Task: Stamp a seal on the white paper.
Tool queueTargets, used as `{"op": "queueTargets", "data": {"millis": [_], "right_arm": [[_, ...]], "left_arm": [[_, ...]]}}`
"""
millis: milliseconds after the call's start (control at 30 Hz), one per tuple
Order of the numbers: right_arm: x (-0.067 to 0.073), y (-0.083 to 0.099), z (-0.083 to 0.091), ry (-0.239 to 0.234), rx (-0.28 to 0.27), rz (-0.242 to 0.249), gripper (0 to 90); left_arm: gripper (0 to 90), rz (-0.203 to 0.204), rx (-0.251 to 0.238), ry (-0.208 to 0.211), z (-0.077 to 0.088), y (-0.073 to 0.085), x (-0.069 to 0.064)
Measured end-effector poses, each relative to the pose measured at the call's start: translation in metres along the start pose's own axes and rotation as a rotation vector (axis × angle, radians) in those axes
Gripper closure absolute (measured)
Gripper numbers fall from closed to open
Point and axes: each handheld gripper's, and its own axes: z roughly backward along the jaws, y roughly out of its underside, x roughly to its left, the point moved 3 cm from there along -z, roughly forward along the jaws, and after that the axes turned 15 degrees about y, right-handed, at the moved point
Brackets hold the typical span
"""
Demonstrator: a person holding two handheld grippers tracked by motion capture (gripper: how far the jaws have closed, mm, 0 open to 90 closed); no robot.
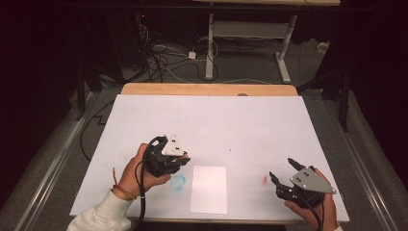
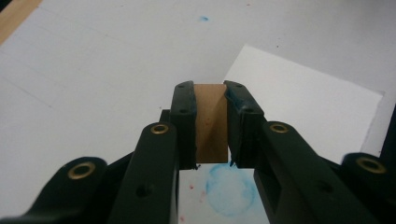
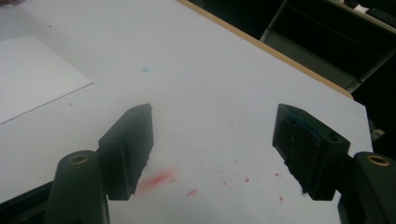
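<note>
The left gripper [image 1: 179,161] sat left of centre in the high view, its jaws clamped on a small brown block [image 2: 211,122], probably a stamp. The block hung just above the bench [image 1: 144,120], over a round blue ink mark [image 2: 230,189] and just beside the white sheet [image 1: 209,189] at lower centre. The right gripper [image 1: 281,172], at lower right in the high view, held nothing; its jaws stood wide above a red smear [image 3: 156,179].

Risks, as judged:
- The jaws gripped only the block's two sides, so a tilt could have let it slip and smudge the sheet.
- The sheet lay loose on the bench; a press near its edge could have shifted it, since the right gripper did not pin it.
- Blue residue on a jaw pad could have transferred to the paper.

No containers were present.
</note>
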Motion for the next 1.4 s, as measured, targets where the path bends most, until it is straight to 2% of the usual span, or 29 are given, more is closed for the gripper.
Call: {"op": "queueTargets", "data": {"millis": [567,867,1400], "right_arm": [[0.002,0.000,-0.001,-0.002,0.005,0.007,29.7],[0.002,0.000,-0.001,-0.005,0.006,0.011,29.7],[0.003,0.001,-0.002,-0.006,0.014,0.017,29.7]], "left_arm": [[73.7,-0.084,0.078,0.081,-0.039,-0.018,-0.020],[73.7,-0.122,0.153,0.120,-0.066,-0.021,-0.029],[73.7,-0.130,0.248,0.180,-0.097,-0.016,-0.030]]}}
